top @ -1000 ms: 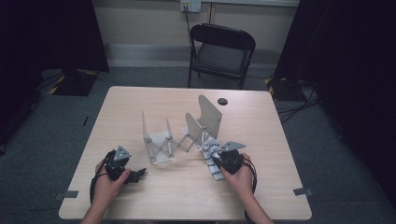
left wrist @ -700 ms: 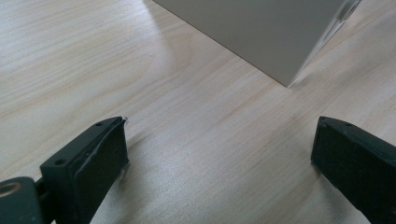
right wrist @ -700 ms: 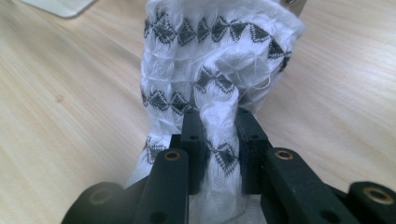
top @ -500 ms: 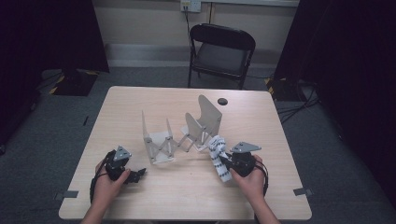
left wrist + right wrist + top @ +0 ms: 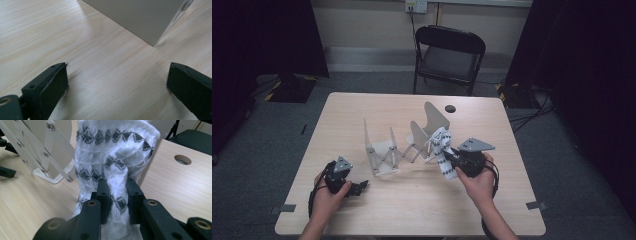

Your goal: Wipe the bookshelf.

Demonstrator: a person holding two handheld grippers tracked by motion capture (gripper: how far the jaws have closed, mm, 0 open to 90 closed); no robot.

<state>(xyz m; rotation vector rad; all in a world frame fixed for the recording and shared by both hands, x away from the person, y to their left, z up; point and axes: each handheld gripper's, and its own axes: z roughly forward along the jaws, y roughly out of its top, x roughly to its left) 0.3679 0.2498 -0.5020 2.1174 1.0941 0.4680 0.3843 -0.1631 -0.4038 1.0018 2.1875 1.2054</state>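
Two hand-held grippers work over a pale wooden table (image 5: 412,210) in the high view: the left gripper (image 5: 357,188) rests low on the tabletop near the front left, its jaws spread with nothing between them, while the right gripper (image 5: 447,156) is held above the table at the right, clamped on a white sock (image 5: 442,150) with dark diamond bands. The sock hangs bunched from the jaws, just beside the right-hand panels of a folding accordion rack (image 5: 402,145) that stands upright near the middle of the table. A small dark hole (image 5: 450,108) sits in the tabletop behind the rack, and a black folding chair (image 5: 449,57) stands beyond the far edge. In the left gripper view, the two black jaws stand wide apart over bare wood, and one panel of the rack (image 5: 140,17) rises ahead of them, apart from both. In the right gripper view, the jaws pinch a fold of the sock (image 5: 115,157), which bulges above them; the rack's riveted scissor links (image 5: 45,150) show to the left, close to the cloth, and the hole (image 5: 182,159) lies off to the right.
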